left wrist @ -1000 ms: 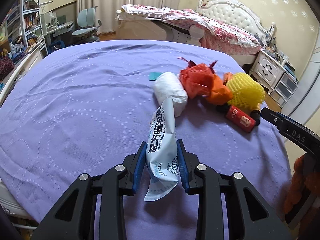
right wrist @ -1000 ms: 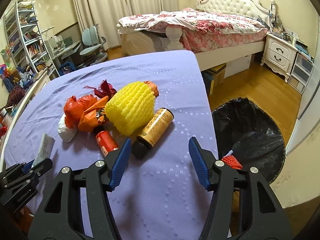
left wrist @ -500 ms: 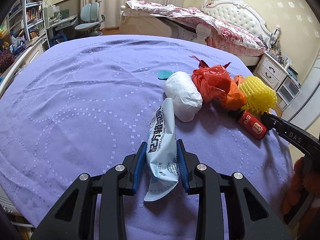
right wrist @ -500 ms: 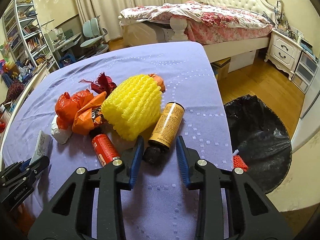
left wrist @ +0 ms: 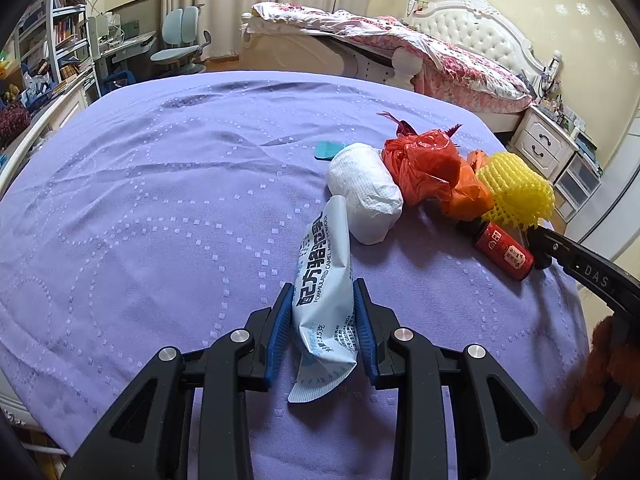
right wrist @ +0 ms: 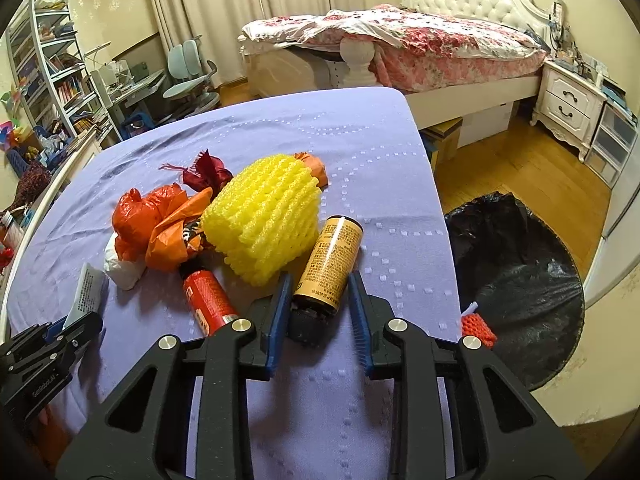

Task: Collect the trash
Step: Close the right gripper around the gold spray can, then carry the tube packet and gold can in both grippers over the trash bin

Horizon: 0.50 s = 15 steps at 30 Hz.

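Observation:
On the purple bedspread (left wrist: pixel 160 208) lies a heap of trash. My left gripper (left wrist: pixel 321 285) is shut on a white-and-blue powder sachet (left wrist: pixel 324 272) that rests on the cover. My right gripper (right wrist: pixel 319 277) is closing its jaws around a gold bottle (right wrist: pixel 330 256) with a black cap; both pads touch its lower end. Just left of that bottle are a yellow foam net (right wrist: pixel 262 220), a small red bottle (right wrist: pixel 206 296) and orange plastic bags (right wrist: pixel 160 224). A white paper wad (left wrist: pixel 366 196) lies beyond the sachet.
A black trash bag (right wrist: pixel 516 280) stands open on the wooden floor right of the bed edge, with a red foam net (right wrist: pixel 476 326) at its rim. A teal scrap (left wrist: pixel 328 149) lies behind the wad. Another bed, nightstands, shelves and a desk chair ring the room.
The right jaws have gone from wide apart to tight around the gold bottle's capped end. The left gripper keeps its hold on the sachet.

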{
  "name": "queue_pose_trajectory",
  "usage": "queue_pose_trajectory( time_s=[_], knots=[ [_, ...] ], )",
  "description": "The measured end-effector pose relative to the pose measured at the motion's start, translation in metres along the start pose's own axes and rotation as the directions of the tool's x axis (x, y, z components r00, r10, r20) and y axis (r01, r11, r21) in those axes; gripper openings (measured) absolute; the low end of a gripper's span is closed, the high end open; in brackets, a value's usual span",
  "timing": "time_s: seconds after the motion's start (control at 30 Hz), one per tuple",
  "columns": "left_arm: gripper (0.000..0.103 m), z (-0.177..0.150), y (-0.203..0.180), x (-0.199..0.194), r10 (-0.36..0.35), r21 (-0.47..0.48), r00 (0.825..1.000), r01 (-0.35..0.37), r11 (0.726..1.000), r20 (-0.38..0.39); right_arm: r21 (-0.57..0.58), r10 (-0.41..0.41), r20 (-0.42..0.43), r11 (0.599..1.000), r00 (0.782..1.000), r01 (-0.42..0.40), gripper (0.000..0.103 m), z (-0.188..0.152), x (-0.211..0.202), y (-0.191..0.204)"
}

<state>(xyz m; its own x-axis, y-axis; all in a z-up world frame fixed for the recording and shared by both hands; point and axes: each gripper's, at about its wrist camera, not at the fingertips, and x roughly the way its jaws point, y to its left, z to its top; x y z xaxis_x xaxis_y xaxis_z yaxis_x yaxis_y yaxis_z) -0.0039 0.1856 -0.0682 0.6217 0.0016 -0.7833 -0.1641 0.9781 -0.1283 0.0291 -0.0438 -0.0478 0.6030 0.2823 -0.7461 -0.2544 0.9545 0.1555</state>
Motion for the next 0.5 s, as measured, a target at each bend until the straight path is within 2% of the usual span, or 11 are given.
queue_pose_trajectory(
  time_s=[0.2, 0.5],
  knots=[
    [0.032, -0.005, -0.005, -0.004, -0.012, -0.003, 1.0, 0.012, 1.0, 0.008, 0.003, 0.009, 0.019, 1.0, 1.0, -0.009, 0.028, -0.01, -0.015, -0.005],
    [0.032, -0.003, -0.032, -0.022, -0.052, 0.045, 0.997, 0.05, 0.998, 0.056, 0.02, 0.018, 0.06, 1.0, 0.998, -0.02, 0.028, -0.017, -0.041, -0.019]
  ],
)
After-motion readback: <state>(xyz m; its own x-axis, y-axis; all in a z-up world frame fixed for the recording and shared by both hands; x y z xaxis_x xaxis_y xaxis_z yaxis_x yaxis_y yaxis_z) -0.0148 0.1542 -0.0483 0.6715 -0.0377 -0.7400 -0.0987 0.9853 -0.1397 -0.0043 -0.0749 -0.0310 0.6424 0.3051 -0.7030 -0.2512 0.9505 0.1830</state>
